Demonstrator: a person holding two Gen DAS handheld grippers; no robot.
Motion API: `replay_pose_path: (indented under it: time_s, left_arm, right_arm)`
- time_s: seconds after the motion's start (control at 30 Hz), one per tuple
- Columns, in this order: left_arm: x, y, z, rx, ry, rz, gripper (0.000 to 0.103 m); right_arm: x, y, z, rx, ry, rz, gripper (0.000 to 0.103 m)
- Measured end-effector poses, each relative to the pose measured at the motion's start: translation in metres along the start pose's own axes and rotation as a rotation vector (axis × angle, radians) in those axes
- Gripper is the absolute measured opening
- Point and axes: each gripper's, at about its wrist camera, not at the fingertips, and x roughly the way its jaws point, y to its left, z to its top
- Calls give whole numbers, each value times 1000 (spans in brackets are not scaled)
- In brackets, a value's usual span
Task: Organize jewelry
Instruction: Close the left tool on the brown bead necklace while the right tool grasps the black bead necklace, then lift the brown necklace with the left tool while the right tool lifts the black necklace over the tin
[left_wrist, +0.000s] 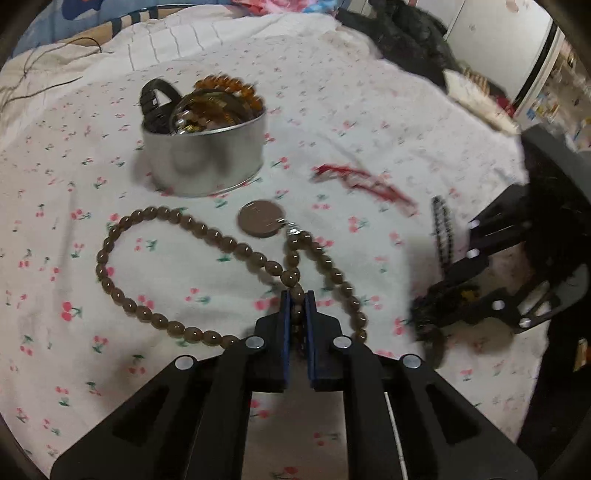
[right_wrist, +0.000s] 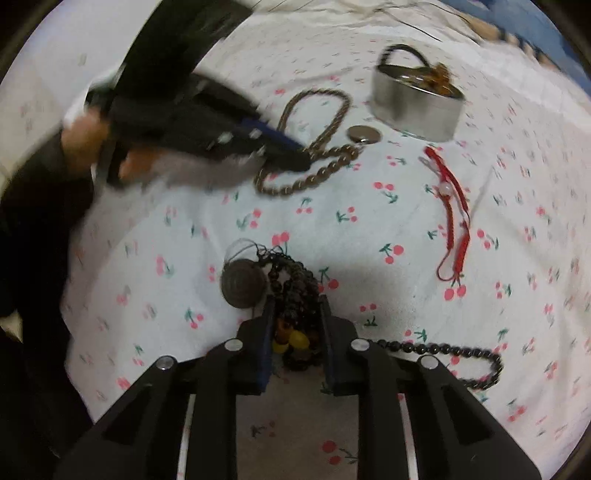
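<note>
My left gripper (left_wrist: 297, 299) is shut on the brown bead necklace (left_wrist: 155, 317), which loops over the cherry-print cloth and ends at a round metal pendant (left_wrist: 261, 218). In the right wrist view the left gripper (right_wrist: 299, 157) grips the same necklace (right_wrist: 314, 177). My right gripper (right_wrist: 295, 306) is shut on a bunch of dark beads (right_wrist: 295, 288) with yellow beads and a round dark pendant (right_wrist: 242, 284); it also shows in the left wrist view (left_wrist: 424, 314). A round metal tin (left_wrist: 207, 155) holds several bracelets; it appears far right in the right wrist view (right_wrist: 417, 107).
A red cord bracelet (right_wrist: 454, 221) lies right of centre, also seen in the left wrist view (left_wrist: 365, 182). A black bead string (right_wrist: 461, 354) lies beside my right gripper and shows in the left wrist view (left_wrist: 443, 232). Dark clothing (left_wrist: 406, 37) lies at the far edge.
</note>
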Motion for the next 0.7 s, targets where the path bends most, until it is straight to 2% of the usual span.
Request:
replay_pose_path:
  time_s: [0.1, 0.3, 0.4, 0.6, 0.7]
  left_arm:
    - [-15, -3, 2, -22, -67, -51, 6]
    - [-45, 7, 6, -95, -190, -110, 6]
    - [-59, 7, 10, -101, -236, -130, 6]
    - [-98, -2, 27, -80, -337, -102, 6]
    - [-118, -4, 38, -75, -385, -92, 6]
  right_arm:
    - [-7, -8, 4, 63, -59, 62, 19]
    - [-30, -25, 8, 181, -200, 202, 18]
    - [-43, -34, 7, 218, -271, 263, 18]
    - [-76, -48, 24, 259, -416, 331, 18]
    - [-93, -54, 39, 253, -469, 331, 18]
